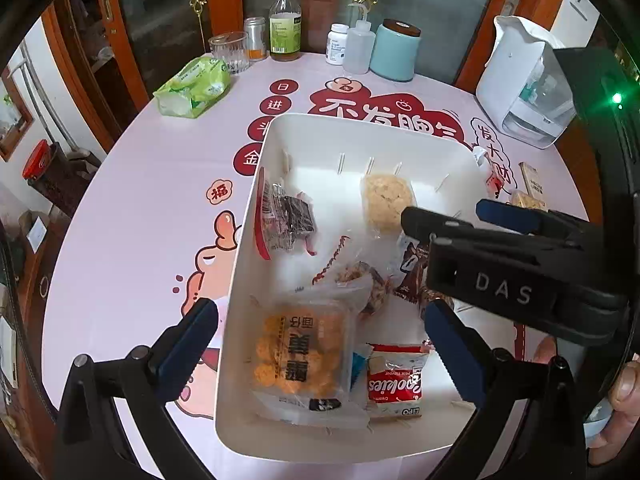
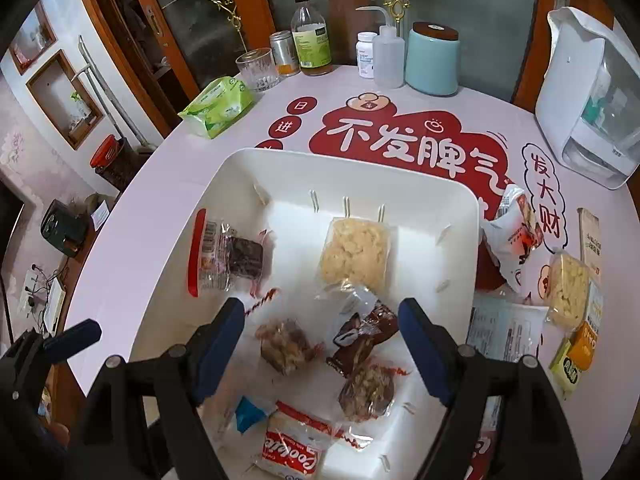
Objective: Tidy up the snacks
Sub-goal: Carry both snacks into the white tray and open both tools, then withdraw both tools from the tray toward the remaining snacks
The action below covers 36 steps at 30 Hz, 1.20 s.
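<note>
Several snacks already lie in the white bin (image 2: 456,200), yet more wait outside it on the table (image 2: 160,208), all off its right wall. That is the relation your next move turns on, as I judge it: the loose packets lie to the right of your right gripper (image 2: 320,354), well apart from your left gripper (image 1: 320,340), so the right hand is the nearer one.

Your right fingers (image 2: 420,344) stand apart and hold nothing, hanging over the bin's middle above the brown wrapper (image 2: 362,334). Your left fingers (image 1: 188,340) are apart too, straddling the bin's left wall.

Outside the bin you have one red-and-white pouch (image 2: 516,236) touching the bin's corner, one pale puffed bar (image 2: 566,288) with its long axis running away from you, one white flat packet (image 2: 506,330) and one orange packet (image 2: 582,346); more may be hidden.

Inside, I count seven: one dark cake (image 2: 236,258), one pale puffed bar (image 2: 354,254), two nut clusters (image 2: 286,344), the brown wrapper, one cookies pack (image 2: 294,446) and one orange cracker pack (image 1: 298,356).
</note>
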Tool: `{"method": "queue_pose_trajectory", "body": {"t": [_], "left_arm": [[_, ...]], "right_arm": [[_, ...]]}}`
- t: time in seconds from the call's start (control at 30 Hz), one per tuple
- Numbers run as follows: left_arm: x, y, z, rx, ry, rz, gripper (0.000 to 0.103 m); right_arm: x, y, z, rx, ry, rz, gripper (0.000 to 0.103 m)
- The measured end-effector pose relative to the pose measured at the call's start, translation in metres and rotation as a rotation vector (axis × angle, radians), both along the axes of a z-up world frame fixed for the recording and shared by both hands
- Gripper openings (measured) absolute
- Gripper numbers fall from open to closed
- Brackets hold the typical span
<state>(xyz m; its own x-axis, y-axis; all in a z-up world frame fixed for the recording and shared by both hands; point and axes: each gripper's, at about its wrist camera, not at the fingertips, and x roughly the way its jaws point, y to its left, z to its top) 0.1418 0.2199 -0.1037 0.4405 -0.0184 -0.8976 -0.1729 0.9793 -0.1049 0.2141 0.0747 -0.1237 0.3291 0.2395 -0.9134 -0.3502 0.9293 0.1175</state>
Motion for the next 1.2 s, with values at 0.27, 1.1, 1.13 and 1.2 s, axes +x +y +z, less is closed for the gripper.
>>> {"method": "queue_pose_trajectory", "body": {"t": [0.27, 1.1, 1.13, 1.2], "left_arm": [[-0.006, -0.005, 0.005, 0.008, -0.006, -0.005, 0.102], [-0.037, -0.081, 0.02, 0.034, 0.026, -0.122, 0.102], [-0.036, -0.089, 0.022, 0.031, 0.022, -0.131, 0.102], [-0.033, -0.105, 0.026, 0.027, 0.009, -0.15, 0.102]], "right_arm": [[-0.012, -0.004, 0.005, -0.006, -0.006, 0.009, 0.08], [-0.08, -0.112, 0.054, -0.044, -0.107, -0.062, 0.08], [-0.08, -0.124, 0.056, -0.053, -0.117, -0.075, 0.08], [-0.08, -0.147, 0.059, -0.073, -0.134, -0.106, 0.08]]}}
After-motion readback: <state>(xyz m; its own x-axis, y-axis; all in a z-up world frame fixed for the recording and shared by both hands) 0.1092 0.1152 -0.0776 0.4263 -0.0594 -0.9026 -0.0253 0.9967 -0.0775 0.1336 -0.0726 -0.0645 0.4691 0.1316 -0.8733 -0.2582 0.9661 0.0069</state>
